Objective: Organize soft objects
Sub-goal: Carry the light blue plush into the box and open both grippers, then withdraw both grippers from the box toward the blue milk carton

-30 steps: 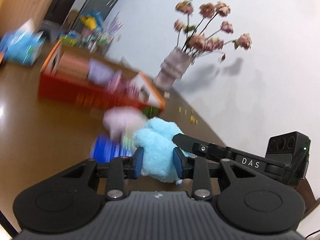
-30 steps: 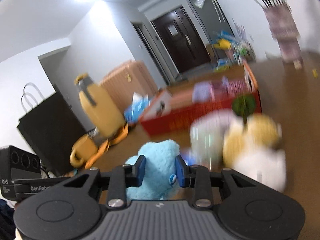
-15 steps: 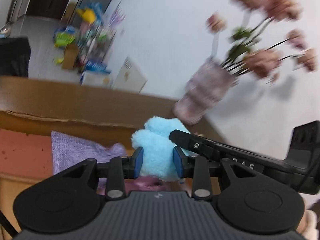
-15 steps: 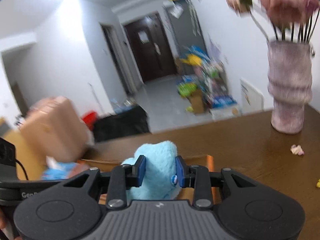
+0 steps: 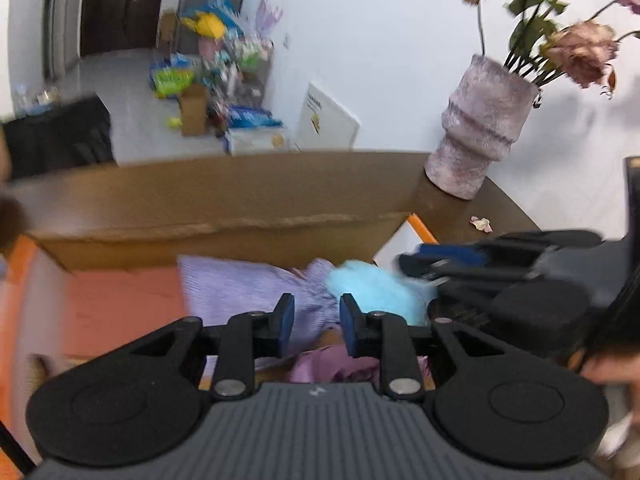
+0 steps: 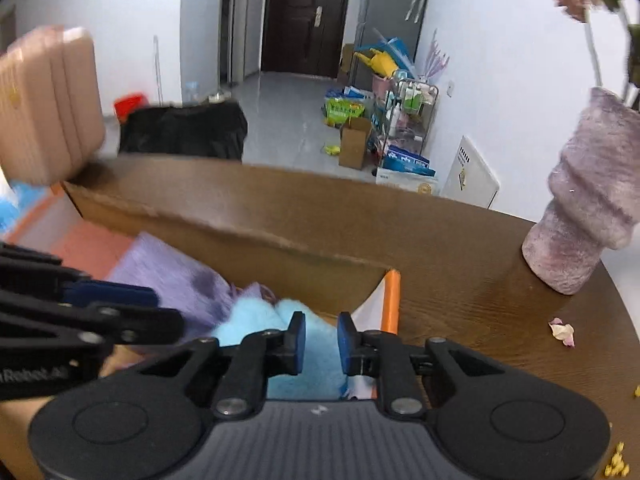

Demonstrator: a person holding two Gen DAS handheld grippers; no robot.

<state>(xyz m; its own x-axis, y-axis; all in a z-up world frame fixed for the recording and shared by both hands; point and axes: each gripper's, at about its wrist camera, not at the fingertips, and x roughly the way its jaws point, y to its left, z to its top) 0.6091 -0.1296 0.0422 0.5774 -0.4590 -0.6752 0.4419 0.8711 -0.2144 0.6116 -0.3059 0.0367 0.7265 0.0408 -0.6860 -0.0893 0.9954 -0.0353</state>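
Both grippers now over the cardboard box (image 5: 224,236), blue plush toy (image 6: 308,376) no longer clamped, lying inside on purple cloth (image 5: 240,284) | left gripper (image 5: 313,326): jaws apart, nothing between | right gripper (image 6: 321,342): jaws just closing, narrow gap, toy behind them, grip unclear | vase (image 5: 476,136) on table (image 6: 460,280) beside box.

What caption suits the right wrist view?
Right hand-held gripper over an open cardboard box, light-blue plush toy lying below its fingers beside purple cloth.
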